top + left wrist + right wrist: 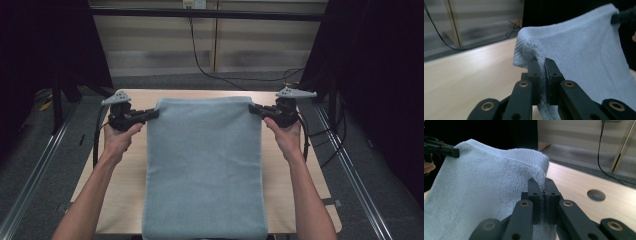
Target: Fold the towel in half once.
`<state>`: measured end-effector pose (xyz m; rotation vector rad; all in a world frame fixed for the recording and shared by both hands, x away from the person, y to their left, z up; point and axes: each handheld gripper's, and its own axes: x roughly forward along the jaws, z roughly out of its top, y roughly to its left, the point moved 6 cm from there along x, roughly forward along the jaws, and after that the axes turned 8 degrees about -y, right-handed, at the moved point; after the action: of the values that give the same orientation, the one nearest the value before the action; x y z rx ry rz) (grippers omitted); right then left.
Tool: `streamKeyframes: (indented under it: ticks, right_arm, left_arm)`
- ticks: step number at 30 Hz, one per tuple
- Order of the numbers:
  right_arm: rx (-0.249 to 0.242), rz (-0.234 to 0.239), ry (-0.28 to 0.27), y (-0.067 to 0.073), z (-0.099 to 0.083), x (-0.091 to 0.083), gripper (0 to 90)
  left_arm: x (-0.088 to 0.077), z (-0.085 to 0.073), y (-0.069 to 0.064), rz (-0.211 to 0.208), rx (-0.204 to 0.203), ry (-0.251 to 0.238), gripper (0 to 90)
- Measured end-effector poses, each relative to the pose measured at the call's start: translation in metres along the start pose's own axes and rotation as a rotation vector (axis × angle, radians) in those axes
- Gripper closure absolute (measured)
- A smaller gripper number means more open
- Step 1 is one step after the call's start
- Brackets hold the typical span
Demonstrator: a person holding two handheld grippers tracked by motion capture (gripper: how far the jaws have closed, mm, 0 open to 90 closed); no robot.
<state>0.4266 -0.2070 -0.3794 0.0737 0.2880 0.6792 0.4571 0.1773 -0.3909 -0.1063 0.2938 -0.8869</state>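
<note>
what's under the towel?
The wooden table shows on both sides of the towel. The tabletop beneath it is covered, so anything lying there can't be seen.

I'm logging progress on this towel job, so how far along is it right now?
Done: both top corners are gripped; the left tool and right tool are each shut on the light blue towel. In hand: the towel hangs stretched between them above the wooden table, its lower end draping over the near edge. Left: no fold shows yet, so folding or laying it flat probably remains.
</note>
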Motion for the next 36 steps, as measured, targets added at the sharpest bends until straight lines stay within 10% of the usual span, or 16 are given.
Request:
streamKeyframes:
  ticks: [9, 16, 26, 36]
  right_arm:
    - [-0.001, 0.004, -0.075, -0.003, 0.044, -0.009, 86.1]
    - [-0.018, 0.076, -0.017, 0.024, 0.003, -0.027, 86.1]
    - [-0.044, 0.125, 0.023, 0.064, -0.044, -0.080, 86.0]
    - [-0.022, 0.179, 0.152, 0.102, -0.120, -0.108, 86.0]
  left_arm:
    - [-0.008, 0.036, -0.013, -0.021, 0.049, -0.053, 84.9]
    - [-0.023, -0.008, -0.028, -0.034, 0.058, 0.024, 84.9]
    - [-0.072, -0.062, -0.071, -0.144, -0.006, 0.000, 84.8]
    - [-0.099, -0.131, -0.098, -0.125, -0.031, 0.175, 84.8]
